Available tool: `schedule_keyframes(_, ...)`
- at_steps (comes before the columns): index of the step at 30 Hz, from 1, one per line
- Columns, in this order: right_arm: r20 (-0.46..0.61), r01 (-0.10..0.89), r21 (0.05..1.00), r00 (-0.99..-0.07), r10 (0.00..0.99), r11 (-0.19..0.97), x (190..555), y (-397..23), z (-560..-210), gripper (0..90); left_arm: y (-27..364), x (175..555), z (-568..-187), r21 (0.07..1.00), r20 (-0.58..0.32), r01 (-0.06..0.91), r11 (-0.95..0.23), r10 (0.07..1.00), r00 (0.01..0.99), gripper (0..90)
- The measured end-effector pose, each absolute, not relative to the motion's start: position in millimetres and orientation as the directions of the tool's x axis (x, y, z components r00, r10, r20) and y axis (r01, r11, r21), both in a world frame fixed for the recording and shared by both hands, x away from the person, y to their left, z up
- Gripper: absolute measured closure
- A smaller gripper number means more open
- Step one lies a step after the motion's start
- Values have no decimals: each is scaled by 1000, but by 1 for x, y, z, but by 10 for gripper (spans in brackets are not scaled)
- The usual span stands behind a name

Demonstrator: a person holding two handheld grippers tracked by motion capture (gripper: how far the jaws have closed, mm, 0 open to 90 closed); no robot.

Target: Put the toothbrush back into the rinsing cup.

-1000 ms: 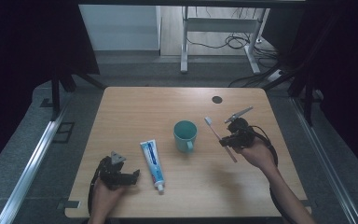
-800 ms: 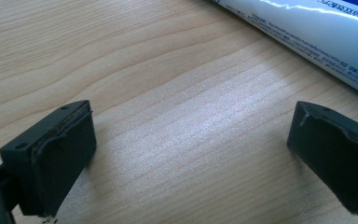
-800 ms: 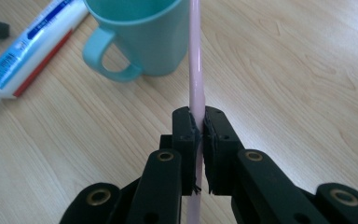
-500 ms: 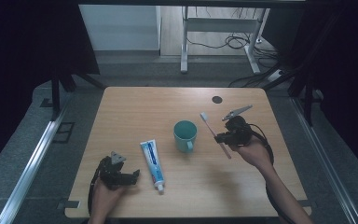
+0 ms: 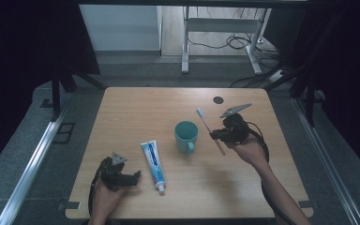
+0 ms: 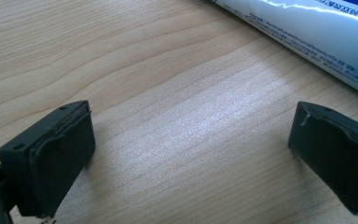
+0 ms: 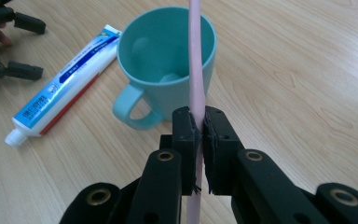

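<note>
My right gripper [image 7: 197, 128] is shut on a pink toothbrush [image 7: 196, 70], whose handle rises straight up between the pads. From the high view the toothbrush [image 5: 208, 129] is held tilted above the table, bristle end toward the far side, just right of the teal mug [image 5: 186, 136]. The mug [image 7: 168, 65] stands upright and empty in front of the right gripper [image 5: 217, 136], handle toward me. A white and blue toothpaste tube [image 5: 153, 161] lies flat left of the mug. My left gripper [image 5: 133, 178] rests open on the table beside the tube [image 6: 317, 32], nothing between its fingers [image 6: 51, 154].
The wooden table [image 5: 140, 108] has a small dark round mark [image 5: 218, 100] near its far right edge. Metal rails run along the floor on both sides. A desk frame and cables stand beyond the far edge.
My right gripper has shifted the toothbrush slightly left, toward the mug. The left gripper has stayed in place.
</note>
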State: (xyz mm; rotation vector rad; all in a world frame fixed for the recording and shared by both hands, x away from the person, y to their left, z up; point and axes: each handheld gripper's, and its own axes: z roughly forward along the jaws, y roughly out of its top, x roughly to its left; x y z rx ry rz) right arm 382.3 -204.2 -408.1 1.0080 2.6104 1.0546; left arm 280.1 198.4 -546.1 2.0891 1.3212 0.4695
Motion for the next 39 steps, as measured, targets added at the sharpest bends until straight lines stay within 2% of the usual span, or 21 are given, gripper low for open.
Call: schedule_keyframes(39, 108, 439, 799, -777, 620, 411, 400, -163, -398, 835, 198, 280, -546, 663, -28, 681, -311, 899, 437, 5)
